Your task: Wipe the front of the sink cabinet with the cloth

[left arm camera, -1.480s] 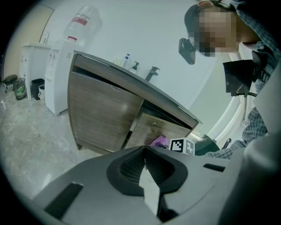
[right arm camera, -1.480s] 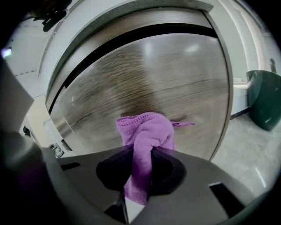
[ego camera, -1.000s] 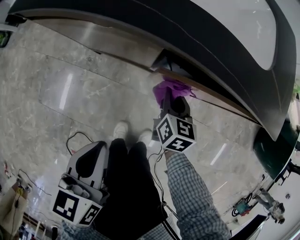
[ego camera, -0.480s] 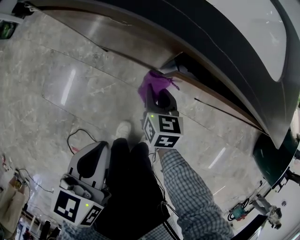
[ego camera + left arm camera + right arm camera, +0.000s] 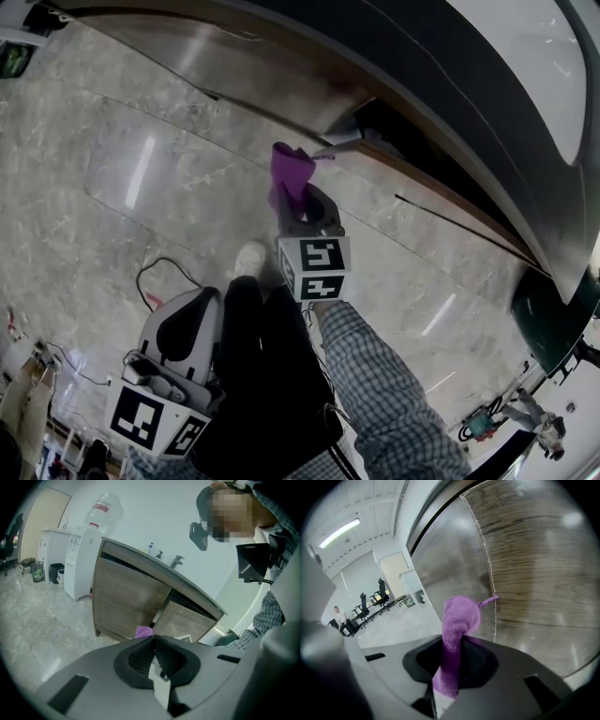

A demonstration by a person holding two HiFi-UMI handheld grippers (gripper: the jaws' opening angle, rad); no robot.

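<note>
The purple terry cloth point(image 5: 458, 620) is bunched into a narrow upright roll, with a thin loose tail at its top. It stands out ahead of the right claw point(image 5: 457, 654), just before the brown wood-grain front of the sink cabinet point(image 5: 534, 550); whether it touches the wood, I cannot tell. A pale vertical door seam point(image 5: 490, 573) runs just right of the cloth. Left of this claw the grey marble floor point(image 5: 112, 187) spreads wide. The right claw pinches the lower part of the cloth. The left claw point(image 5: 154, 654) is well apart, its jaws pressed together on nothing.
</note>
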